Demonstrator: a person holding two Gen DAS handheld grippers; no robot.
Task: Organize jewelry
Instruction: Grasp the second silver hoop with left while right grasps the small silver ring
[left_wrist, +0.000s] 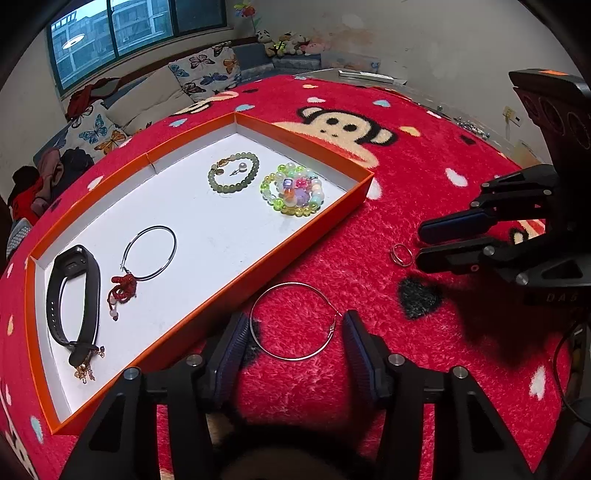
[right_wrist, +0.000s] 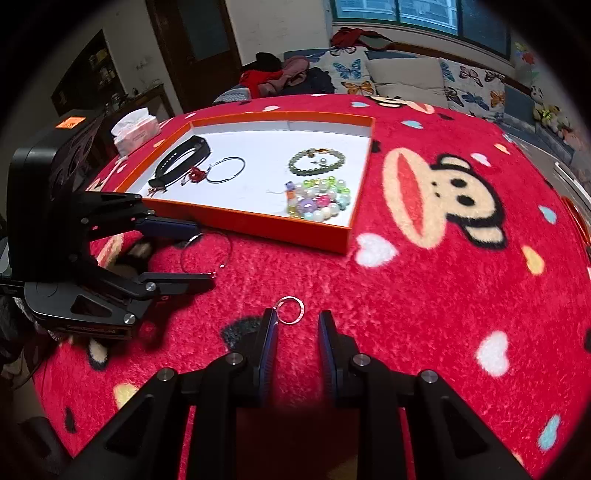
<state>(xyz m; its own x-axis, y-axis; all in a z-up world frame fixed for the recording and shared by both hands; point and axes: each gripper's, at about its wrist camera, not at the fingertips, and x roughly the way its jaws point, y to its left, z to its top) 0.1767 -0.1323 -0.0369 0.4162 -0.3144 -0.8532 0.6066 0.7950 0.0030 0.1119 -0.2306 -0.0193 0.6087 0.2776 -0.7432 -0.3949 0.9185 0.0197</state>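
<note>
On the red monkey-print blanket (butterfly cushions behind), both claws, left and right, gape empty.

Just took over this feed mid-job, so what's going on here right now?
A person with two handheld grippers is sorting jewelry into an orange tray on a red blanket. The left gripper is open around a large silver hoop lying beside the tray. The right gripper is open at a small silver ring on the blanket. Neither is gripped yet. The tray already holds a black band, another hoop, a green bead bracelet and colorful beads.
</note>
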